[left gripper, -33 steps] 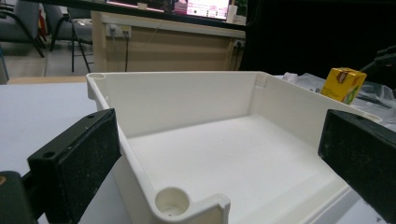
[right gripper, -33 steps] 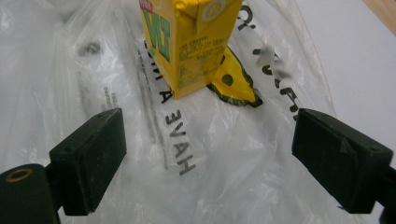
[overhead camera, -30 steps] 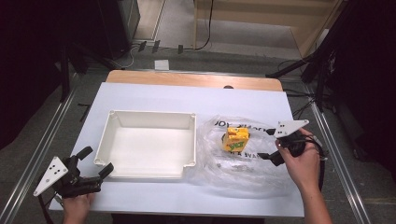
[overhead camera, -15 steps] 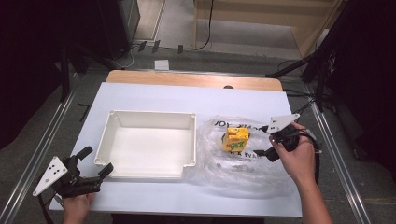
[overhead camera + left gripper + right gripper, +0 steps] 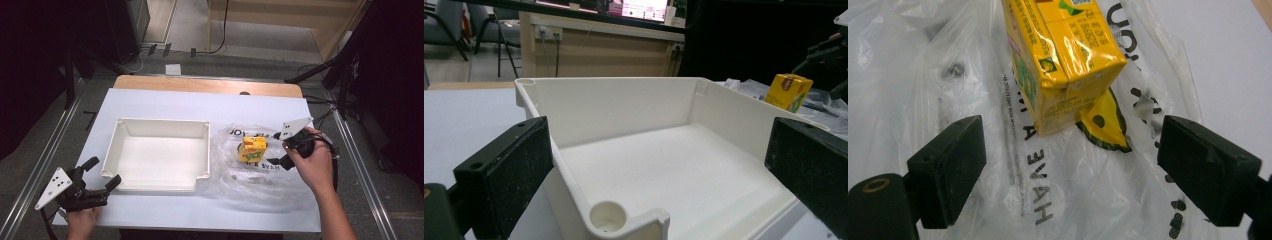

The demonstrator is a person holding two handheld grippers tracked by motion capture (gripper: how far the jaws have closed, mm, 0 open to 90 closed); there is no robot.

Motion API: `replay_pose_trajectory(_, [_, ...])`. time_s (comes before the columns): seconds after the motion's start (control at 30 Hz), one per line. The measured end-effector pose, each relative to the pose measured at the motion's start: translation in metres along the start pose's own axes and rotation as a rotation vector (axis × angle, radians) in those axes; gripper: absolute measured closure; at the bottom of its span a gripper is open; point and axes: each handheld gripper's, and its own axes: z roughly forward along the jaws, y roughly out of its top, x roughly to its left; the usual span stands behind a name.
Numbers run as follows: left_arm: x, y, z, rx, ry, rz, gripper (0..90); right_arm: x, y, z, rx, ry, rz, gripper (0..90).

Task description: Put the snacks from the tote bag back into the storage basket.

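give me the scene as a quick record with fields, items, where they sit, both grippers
surface: white table cover
tray: white tray, empty, left of centre
bag: clear plastic bag, flat, right of the tray
carton: yellow drink carton, lying on the bag
right gripper: fingers open, just right of the carton, not touching it
left gripper: fingers open, at the tray's near left corner, holding nothing
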Motion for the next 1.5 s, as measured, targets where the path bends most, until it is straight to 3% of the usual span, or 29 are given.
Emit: replay_pose_trajectory(1.5, [0.002, 0.000, -0.001, -0.003, -0.009, -0.009, 0.0, -0.006, 0.057, 0.027, 0.127, 0.090, -0.099, 14.6])
